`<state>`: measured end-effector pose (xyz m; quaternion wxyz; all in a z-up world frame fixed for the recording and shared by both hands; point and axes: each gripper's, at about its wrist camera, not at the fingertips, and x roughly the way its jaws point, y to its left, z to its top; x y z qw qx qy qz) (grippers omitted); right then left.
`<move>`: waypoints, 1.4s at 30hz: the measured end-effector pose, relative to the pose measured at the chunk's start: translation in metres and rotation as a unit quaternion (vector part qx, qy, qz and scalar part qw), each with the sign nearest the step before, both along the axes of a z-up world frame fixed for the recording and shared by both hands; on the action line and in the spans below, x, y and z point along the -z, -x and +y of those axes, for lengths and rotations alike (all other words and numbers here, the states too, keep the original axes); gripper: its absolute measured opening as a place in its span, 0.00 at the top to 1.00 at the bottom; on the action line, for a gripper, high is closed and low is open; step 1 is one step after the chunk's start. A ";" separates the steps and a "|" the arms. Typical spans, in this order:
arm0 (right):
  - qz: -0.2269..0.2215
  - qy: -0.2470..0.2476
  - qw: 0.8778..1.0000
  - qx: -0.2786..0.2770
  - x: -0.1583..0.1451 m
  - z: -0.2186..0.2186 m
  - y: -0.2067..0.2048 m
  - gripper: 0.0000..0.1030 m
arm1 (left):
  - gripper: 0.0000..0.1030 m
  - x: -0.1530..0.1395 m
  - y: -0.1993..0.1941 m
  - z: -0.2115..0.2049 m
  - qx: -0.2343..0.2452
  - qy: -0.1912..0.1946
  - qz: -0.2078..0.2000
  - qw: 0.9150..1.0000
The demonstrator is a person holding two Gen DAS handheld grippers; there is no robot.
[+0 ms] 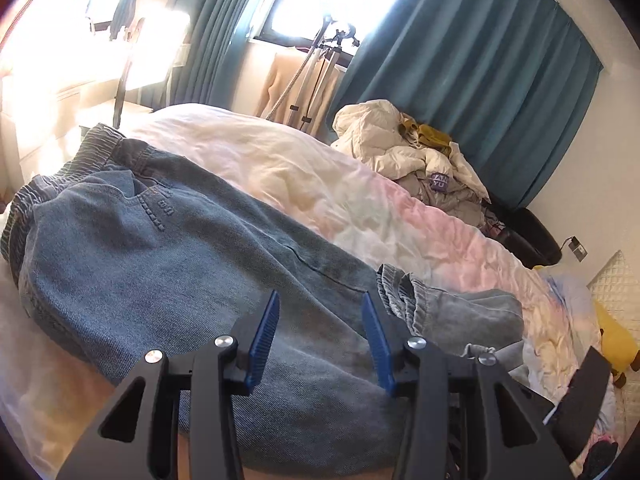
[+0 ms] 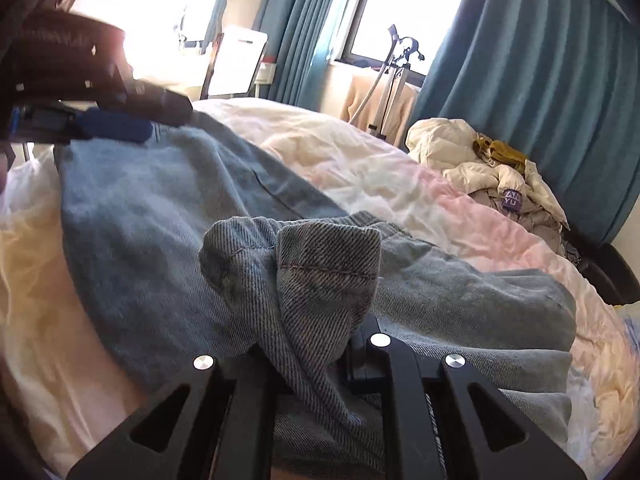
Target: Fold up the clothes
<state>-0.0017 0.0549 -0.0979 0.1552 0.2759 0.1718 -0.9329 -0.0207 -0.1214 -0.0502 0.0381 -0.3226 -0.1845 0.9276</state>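
Far left on the bed (image 1: 280, 168), the elastic waistband (image 1: 60, 184) of the jeans (image 1: 160, 248) lies flat near the mattress edge. I read it as the anchored end of the fold, since nothing grips it and the denim runs smooth from there toward me.

My left gripper (image 1: 322, 340) hangs just above the thigh of the jeans. Its blue fingers (image 1: 264, 340) stand wide apart with nothing between them. I judge it is parked there to press or pinch the cloth at the fold line once the leg comes over. In the right wrist view the same tool shows at the far left, over the waist end.

Further right, the leg cuffs (image 1: 404, 292) are bunched and partly lifted. My right gripper (image 2: 316, 344) is closed tight on one cuff (image 2: 320, 272); the hem stands up out of the fingers, which the denim itself mostly hides. Holding the leg by its hem makes sense to me: it gives the longest lever for carrying the leg up toward the waistband. The other leg (image 2: 480, 308) lies flat beside it to the right, so I may need to gather both.

On the far right of the bed sits a cream jacket (image 1: 392, 144) heaped with other clothes, well apart from the jeans, in front of the teal curtain (image 1: 480, 80).
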 end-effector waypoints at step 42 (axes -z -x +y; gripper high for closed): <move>-0.095 0.237 0.949 0.186 -0.022 0.148 0.024 0.37 | 0.64 0.082 0.042 0.036 0.134 -0.191 -0.128 0.964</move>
